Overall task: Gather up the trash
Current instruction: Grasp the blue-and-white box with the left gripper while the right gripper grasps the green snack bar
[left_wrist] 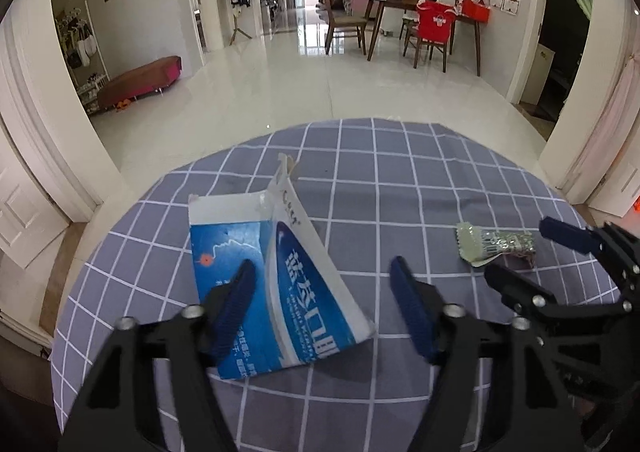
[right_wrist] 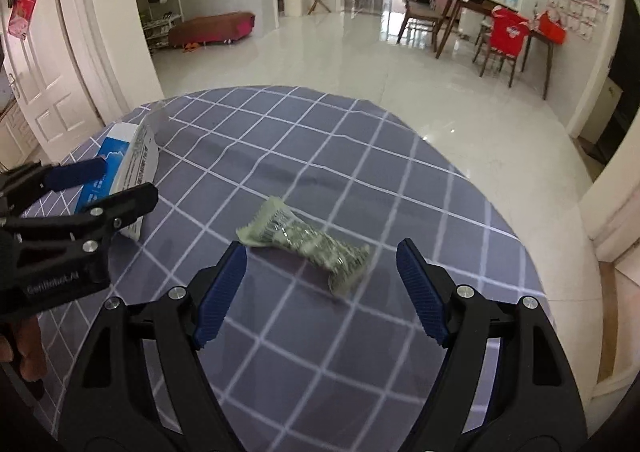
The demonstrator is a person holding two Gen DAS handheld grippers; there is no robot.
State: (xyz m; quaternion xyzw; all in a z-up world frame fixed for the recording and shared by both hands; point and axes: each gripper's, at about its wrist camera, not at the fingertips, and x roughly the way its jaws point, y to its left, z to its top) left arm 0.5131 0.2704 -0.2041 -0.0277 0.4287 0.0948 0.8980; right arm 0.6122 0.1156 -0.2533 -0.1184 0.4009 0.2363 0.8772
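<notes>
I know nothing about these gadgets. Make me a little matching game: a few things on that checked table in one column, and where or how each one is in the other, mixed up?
Things:
1. blue box
2. green wrapper
3. left tongs
4. tablecloth

States:
A. grey with white grid lines
B. crumpled, lying ahead of the right tongs
C. open over the torn-open carton
D. flattened, white inside, Chinese print

Pairs: 1-D, 2-B, 3-C, 4-A

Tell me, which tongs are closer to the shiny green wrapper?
Right. The right tongs sit open with the green wrapper just ahead, between their fingers. The left tongs are off to its side, straddling the blue and white box.
</notes>
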